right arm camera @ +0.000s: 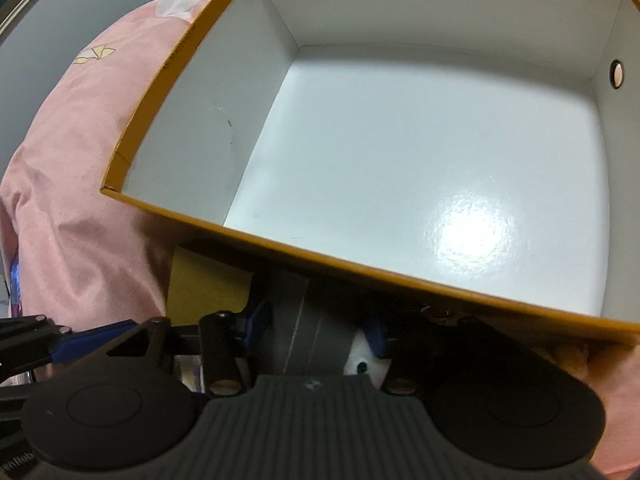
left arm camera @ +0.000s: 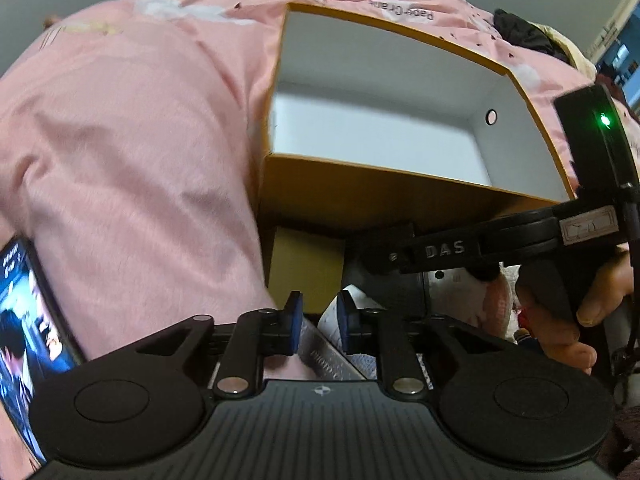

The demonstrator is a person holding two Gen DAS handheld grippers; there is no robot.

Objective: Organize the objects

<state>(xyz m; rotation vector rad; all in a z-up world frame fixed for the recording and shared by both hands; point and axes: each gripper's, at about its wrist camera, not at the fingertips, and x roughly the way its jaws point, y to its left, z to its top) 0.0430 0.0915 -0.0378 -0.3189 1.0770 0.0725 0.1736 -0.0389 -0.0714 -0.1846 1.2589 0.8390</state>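
At the left gripper (left arm camera: 320, 320): two blue pads (left arm camera: 294, 322), jaws parted by a narrow gap. Directly below that gap, one grey box (left arm camera: 326, 350) with printed lettering, running toward the bottom of the frame, and beside the right-hand pad one white crumpled thing (left arm camera: 332, 312). Cannot tell whether the pads press on either.

At the right gripper (right arm camera: 316, 326): again two blue pads, jaws set wider, with the same grey box between them and filling almost the whole gap. Cannot tell whether gripped or merely straddled. At lower right of the gap, one white thing with a black dot (right arm camera: 362, 366).

Just above both pairs of jaws, one yellow block (right arm camera: 208, 284), half under the near wall of one orange box (right arm camera: 168, 68), white inside, with one round hole (right arm camera: 616, 74) in its right wall. Around the box, a pink bedcover (right arm camera: 80, 184).

Only in the left wrist view: one hand (left arm camera: 576, 320) at right wrapped round the other tool's black handle, one lit green lamp (left arm camera: 605, 121) above it, one glowing screen (left arm camera: 20, 320) at lower left, one dark cloth (left arm camera: 520, 36) at upper right.

Only in the right wrist view: the box's full glossy floor with one bright glare patch, and one blue finger of the left tool at the left edge.
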